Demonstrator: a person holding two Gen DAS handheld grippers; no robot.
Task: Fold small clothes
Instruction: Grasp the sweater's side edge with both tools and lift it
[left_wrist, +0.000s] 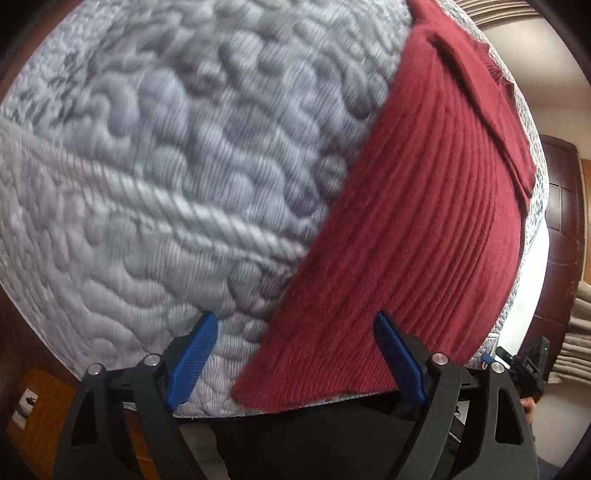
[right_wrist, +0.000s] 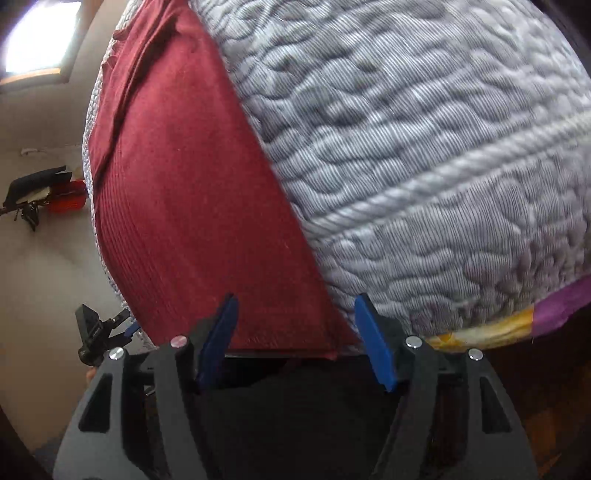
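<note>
Garment (left_wrist: 413, 236): maroon ribbed knit, flat on grey quilted mattress (left_wrist: 147, 166). Long strip, near end at mattress's near edge, far end running away toward far corner.
Garment, left wrist view: fills right half; folded flap (left_wrist: 491, 122) on top along far right side. Ribs run lengthwise.
Garment, right wrist view (right_wrist: 192, 192): fills left half, wrinkles at far end, near hem straight along mattress edge.
Mattress: raised corded seam (left_wrist: 184, 206) crossing the quilting, seen in both views (right_wrist: 461, 177). Bare on the side away from garment.
Left gripper (left_wrist: 295, 354): blue fingers spread wide, nothing between them. Left finger (left_wrist: 192, 362) over bare quilting, right finger (left_wrist: 399, 358) over garment; near left corner of garment lies between them. Contact with cloth not clear.
Right gripper (right_wrist: 295, 339): fingers spread wide, holding nothing. Straddles near right corner of garment: left finger (right_wrist: 218, 339) over cloth, right finger (right_wrist: 375, 343) at mattress edge.
Cross-views: right gripper visible far right in left wrist view (left_wrist: 524, 365); left gripper visible low left in right wrist view (right_wrist: 99, 328).
Other: yellow and purple cloth (right_wrist: 517, 321) below mattress edge, near right. Dark wooden door (left_wrist: 565, 229) at far right.
Image quality: motion blur in both views.
</note>
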